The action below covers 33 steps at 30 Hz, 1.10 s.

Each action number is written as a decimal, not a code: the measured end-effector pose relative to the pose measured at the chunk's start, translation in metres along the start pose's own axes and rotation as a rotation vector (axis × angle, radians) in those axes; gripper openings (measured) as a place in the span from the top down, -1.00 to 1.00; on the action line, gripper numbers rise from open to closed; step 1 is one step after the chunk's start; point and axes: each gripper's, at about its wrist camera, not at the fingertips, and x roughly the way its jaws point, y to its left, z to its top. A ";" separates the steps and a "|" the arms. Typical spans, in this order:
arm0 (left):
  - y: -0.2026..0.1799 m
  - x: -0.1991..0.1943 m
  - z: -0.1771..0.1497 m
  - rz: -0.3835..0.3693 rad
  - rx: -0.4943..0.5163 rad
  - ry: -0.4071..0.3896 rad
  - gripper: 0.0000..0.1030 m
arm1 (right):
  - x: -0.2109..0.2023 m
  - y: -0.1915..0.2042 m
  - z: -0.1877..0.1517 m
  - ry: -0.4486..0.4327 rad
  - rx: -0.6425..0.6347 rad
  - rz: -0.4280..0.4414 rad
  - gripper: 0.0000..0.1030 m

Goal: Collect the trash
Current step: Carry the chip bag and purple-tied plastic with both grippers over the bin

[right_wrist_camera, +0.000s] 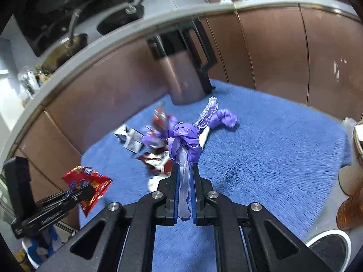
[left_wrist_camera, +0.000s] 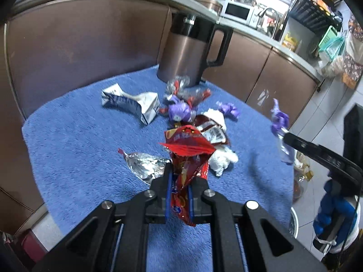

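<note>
While the left gripper (left_wrist_camera: 180,181) is clenched on a red snack wrapper (left_wrist_camera: 188,149) and the right gripper (right_wrist_camera: 185,181) on a purple plastic bag (right_wrist_camera: 185,139), both pieces hang above the blue towel (left_wrist_camera: 79,136), probably for carrying away, and more trash lies near the jug (left_wrist_camera: 188,49).

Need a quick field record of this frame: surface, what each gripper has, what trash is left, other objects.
surface: blue towel
left gripper: shut on red snack bag, lifted off the towel
right gripper: shut on purple plastic wrapper, lifted
trash left on towel: crushed white carton, foil wrapper, white tissue, brown barcode wrapper, further purple wrappers
other: copper jug with black handle at the towel's far edge
bin: not identifiable in either view
</note>
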 end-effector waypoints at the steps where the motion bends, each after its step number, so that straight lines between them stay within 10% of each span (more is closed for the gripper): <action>1: -0.002 -0.007 0.001 -0.001 0.000 -0.014 0.80 | -0.010 0.002 -0.001 -0.014 -0.003 0.004 0.83; 16: -0.027 -0.096 0.019 -0.036 0.017 -0.193 0.80 | -0.163 0.029 -0.015 -0.257 -0.043 -0.019 0.95; 33: -0.169 -0.070 -0.001 -0.247 0.309 -0.084 0.80 | -0.221 -0.031 -0.063 -0.318 0.108 -0.176 0.95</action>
